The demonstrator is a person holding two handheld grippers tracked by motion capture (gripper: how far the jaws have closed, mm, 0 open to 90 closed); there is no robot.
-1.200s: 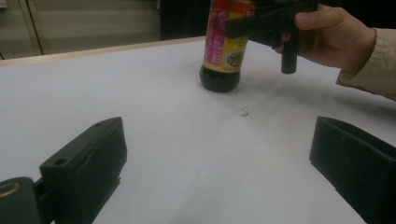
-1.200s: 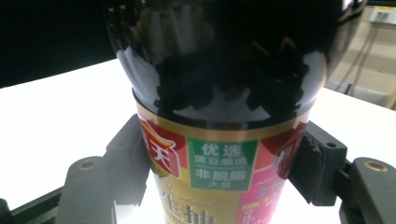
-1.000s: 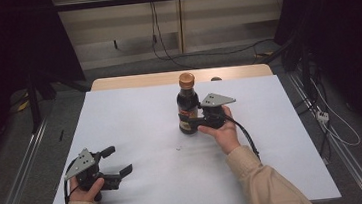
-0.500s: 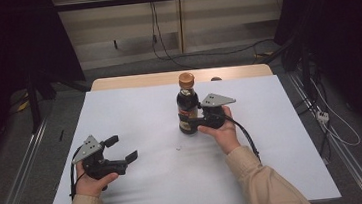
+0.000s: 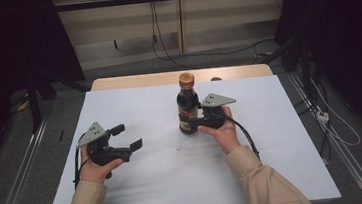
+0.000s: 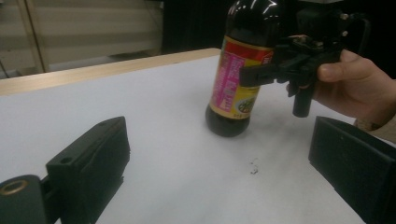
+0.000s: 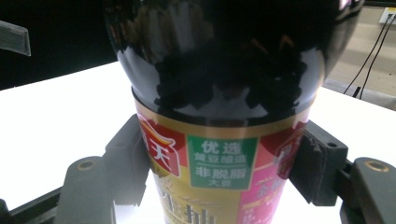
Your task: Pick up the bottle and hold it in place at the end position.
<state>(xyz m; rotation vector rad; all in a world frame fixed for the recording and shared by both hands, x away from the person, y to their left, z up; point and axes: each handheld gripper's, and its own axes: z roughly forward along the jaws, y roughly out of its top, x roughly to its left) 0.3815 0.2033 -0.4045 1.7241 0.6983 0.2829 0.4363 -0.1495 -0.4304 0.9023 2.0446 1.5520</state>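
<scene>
A dark sauce bottle (image 5: 187, 106) with a brown cap (image 5: 186, 79) stands upright near the middle of the white desk (image 5: 273, 138), toward the far edge. The right tongs (image 5: 187, 122) are clenched on its labelled body from the right. The left tongs (image 5: 127, 138) hover released, well apart at the left, with bare desk between them and the bottle except a small speck (image 6: 253, 166). Cables (image 5: 163, 43) trail on the floor behind.

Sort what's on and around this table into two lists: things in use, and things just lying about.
In use:
- dark sauce bottle, upright
- right gripper, shut on the bottle's label
- left gripper, open, off the table

Lying about:
- small crumb on the white table
- cables on the floor behind
</scene>
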